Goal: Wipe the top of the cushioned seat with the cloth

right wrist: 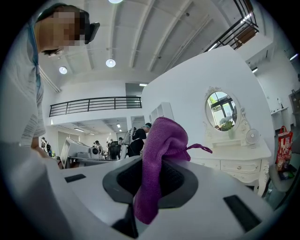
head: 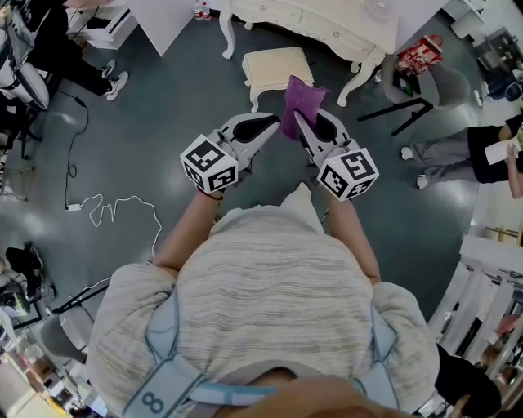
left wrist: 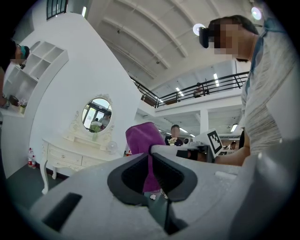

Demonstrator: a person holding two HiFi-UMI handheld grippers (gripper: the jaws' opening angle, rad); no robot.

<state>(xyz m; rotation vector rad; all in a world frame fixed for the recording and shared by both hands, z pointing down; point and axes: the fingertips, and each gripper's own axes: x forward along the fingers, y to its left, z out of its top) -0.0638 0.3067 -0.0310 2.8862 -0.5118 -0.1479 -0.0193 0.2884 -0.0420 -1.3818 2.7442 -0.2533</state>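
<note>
The cream cushioned seat (head: 278, 65) stands on the grey floor in front of me, beyond both grippers. A purple cloth (head: 301, 98) hangs in the air above its near edge. My right gripper (head: 296, 119) is shut on the cloth, which bulges over the jaws and drapes down in the right gripper view (right wrist: 161, 140). My left gripper (head: 276, 123) is close beside it, jaws together at the cloth's left edge. In the left gripper view the cloth (left wrist: 143, 136) rises just past the closed tips of the left gripper (left wrist: 150, 150). Neither gripper touches the seat.
A white dressing table (head: 327, 24) stands behind the seat, its mirror (left wrist: 96, 114) above. A grey chair (head: 441, 82) and red bag (head: 421, 53) are at the right, with a seated person (head: 482, 151). A white cable (head: 114, 208) lies on the floor at the left.
</note>
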